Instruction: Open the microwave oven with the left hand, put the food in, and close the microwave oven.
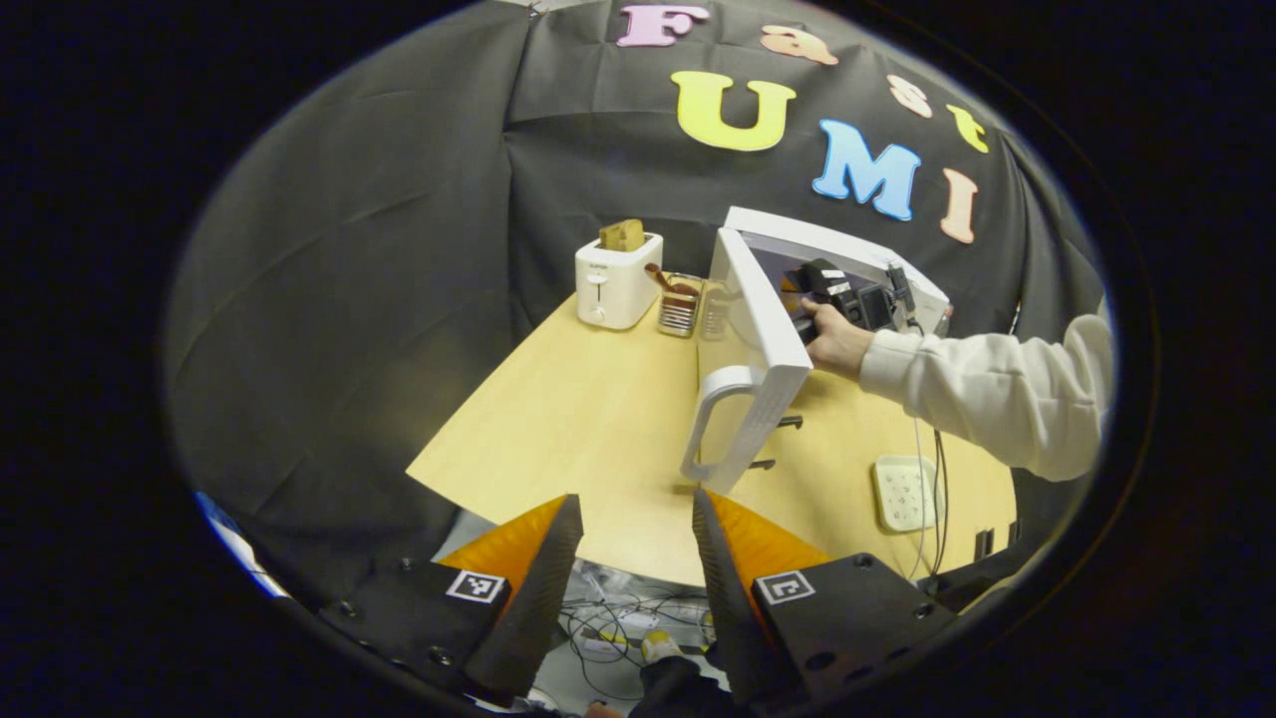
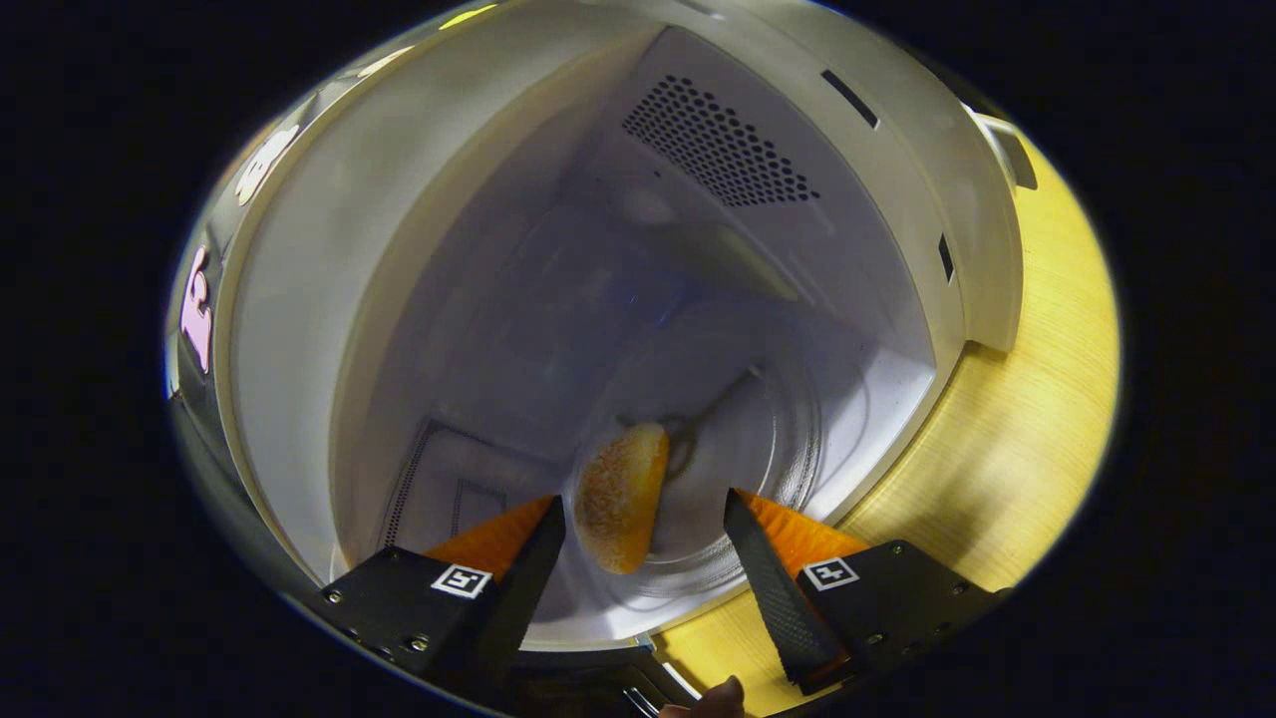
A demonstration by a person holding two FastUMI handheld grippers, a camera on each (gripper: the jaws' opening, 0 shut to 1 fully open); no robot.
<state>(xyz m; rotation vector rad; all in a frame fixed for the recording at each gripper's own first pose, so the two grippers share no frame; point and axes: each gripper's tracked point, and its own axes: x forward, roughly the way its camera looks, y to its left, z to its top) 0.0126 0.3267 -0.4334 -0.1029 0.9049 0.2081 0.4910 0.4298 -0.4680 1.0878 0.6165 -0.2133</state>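
1. Microwave oven [image 1: 847, 264] is seen on the bench [image 1: 598, 419], door [image 1: 763, 349] swung wide open
2. Right hand-held gripper [image 2: 643, 529] is held inside the cavity, fingers spread apart, nothing gripped; bread roll [image 2: 620, 494] is lying between them on the glass turntable [image 2: 758, 439]
3. Left hand-held gripper [image 1: 638, 529] is held off the bench edge, fingers parted, empty

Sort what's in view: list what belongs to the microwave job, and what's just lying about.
Job: microwave, its open door with handle, bread roll on the glass plate inside, right gripper open, left gripper open.

Lying about: toaster, utensil holder, power strip, cables.
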